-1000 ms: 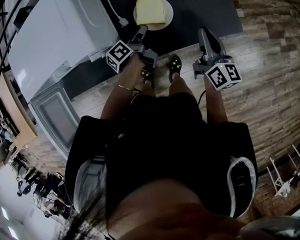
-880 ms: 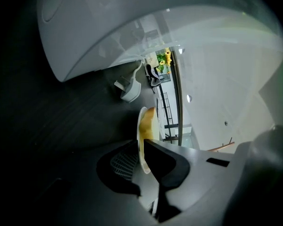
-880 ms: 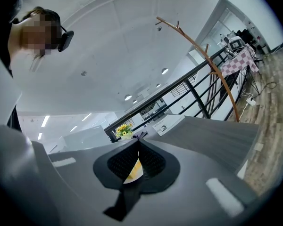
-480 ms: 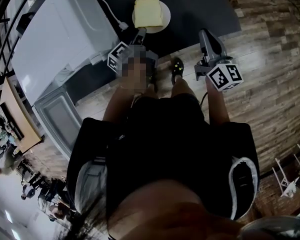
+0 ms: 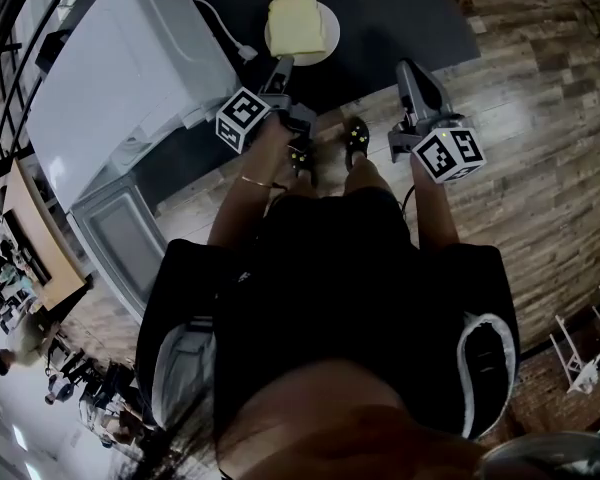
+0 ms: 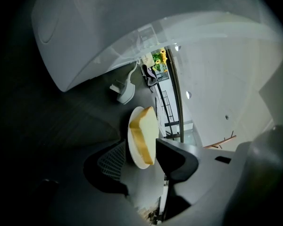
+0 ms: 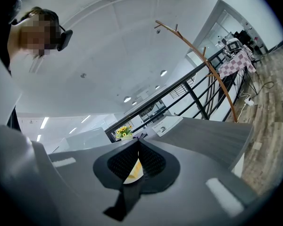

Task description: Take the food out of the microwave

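Note:
A slice of yellow bread [image 5: 298, 23] lies on a white plate [image 5: 327, 40] on the dark table [image 5: 410, 8], to the right of the white microwave [image 5: 120, 68]. My left gripper [image 5: 282, 64] points at the plate's near rim. Its jaws have just been opening and now stand open. In the left gripper view the plate [image 6: 134, 152] with the bread [image 6: 144, 133] stands on edge just ahead of the left gripper [image 6: 142, 158], and neither pad presses on it. My right gripper [image 5: 406, 68] hovers at the table's near edge, shut on nothing. The right gripper [image 7: 137, 144] hides most of the bread [image 7: 133, 172].
The microwave's door [image 5: 115, 233] hangs open toward the floor at the left. A white plug and cable [image 5: 245, 48] lie between microwave and plate. The person's feet [image 5: 350, 133] stand on the wooden floor [image 5: 540, 168] by the table edge. A railing [image 7: 198, 95] runs behind the table.
In the head view the plate and both grippers keep their places. The jaws' opening is too small to make out there.

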